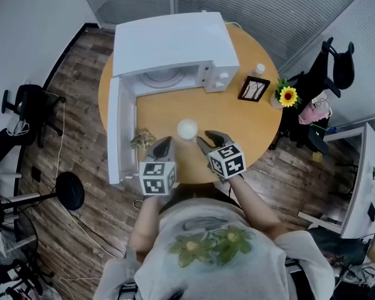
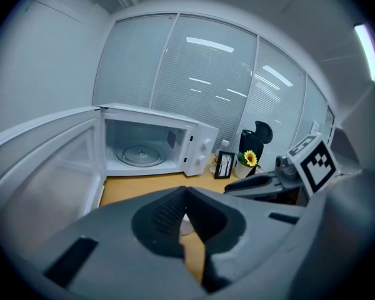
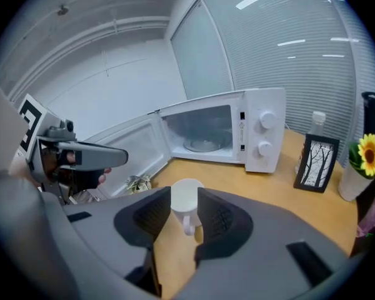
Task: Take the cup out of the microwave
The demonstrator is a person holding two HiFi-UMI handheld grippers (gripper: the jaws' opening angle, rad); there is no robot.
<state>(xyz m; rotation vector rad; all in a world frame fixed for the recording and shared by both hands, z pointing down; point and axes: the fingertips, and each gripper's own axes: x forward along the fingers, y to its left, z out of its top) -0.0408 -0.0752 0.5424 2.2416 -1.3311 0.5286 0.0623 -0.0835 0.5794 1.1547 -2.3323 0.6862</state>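
Note:
A white cup (image 1: 187,129) stands upright on the round wooden table (image 1: 237,124), in front of the white microwave (image 1: 175,42), whose door (image 1: 115,130) hangs wide open on the left. Its chamber holds only the glass turntable (image 3: 204,145). My right gripper (image 1: 207,136) hovers just right of the cup and nearer to me. In the right gripper view the cup (image 3: 186,199) shows beyond the gap of the right gripper (image 3: 184,194), handle toward me, pads not pressing it. My left gripper (image 1: 167,141) hangs left of the cup. Its tips meet on nothing in the left gripper view (image 2: 186,191).
A small framed picture (image 1: 254,88), a sunflower in a pot (image 1: 286,96) and a small bottle (image 1: 258,70) stand on the table right of the microwave. A crumpled dried sprig (image 1: 142,137) lies by the door. Office chairs (image 1: 334,67) stand around the table.

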